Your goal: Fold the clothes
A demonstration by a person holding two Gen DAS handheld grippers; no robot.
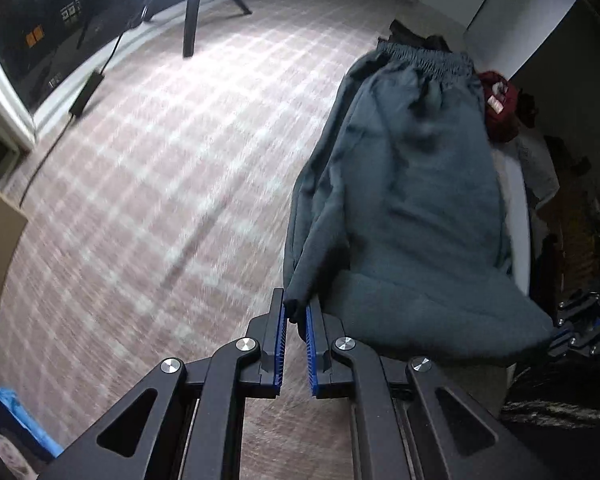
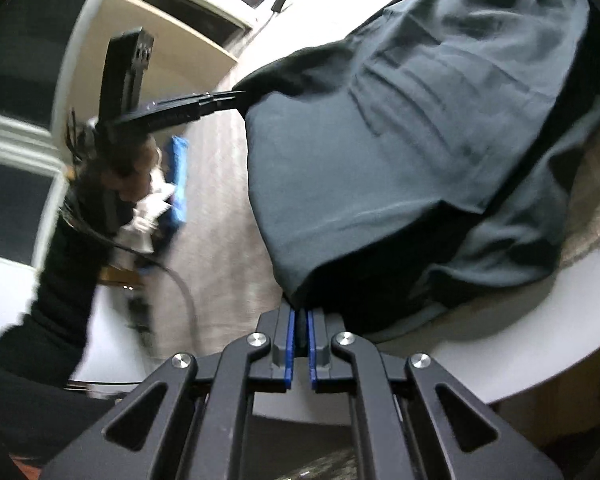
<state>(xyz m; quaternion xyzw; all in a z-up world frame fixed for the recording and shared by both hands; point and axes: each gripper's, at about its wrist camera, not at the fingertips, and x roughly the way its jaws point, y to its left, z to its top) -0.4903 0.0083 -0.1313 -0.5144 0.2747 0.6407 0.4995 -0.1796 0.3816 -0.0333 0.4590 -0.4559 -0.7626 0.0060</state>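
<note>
**Fold under way, far from done**

Closest to me, my left gripper (image 1: 296,312) pinches one lower corner of the slate-blue cloth shorts with a gathered elastic waistband (image 1: 412,184); my right gripper (image 2: 299,320) is clamped on the other corner. The shorts hang stretched between both, their waistband end draped on the white table (image 2: 520,344). Beyond the shorts lies a dark red crumpled garment (image 1: 498,112), which I judge unfolded. No fold is finished yet.
</note>
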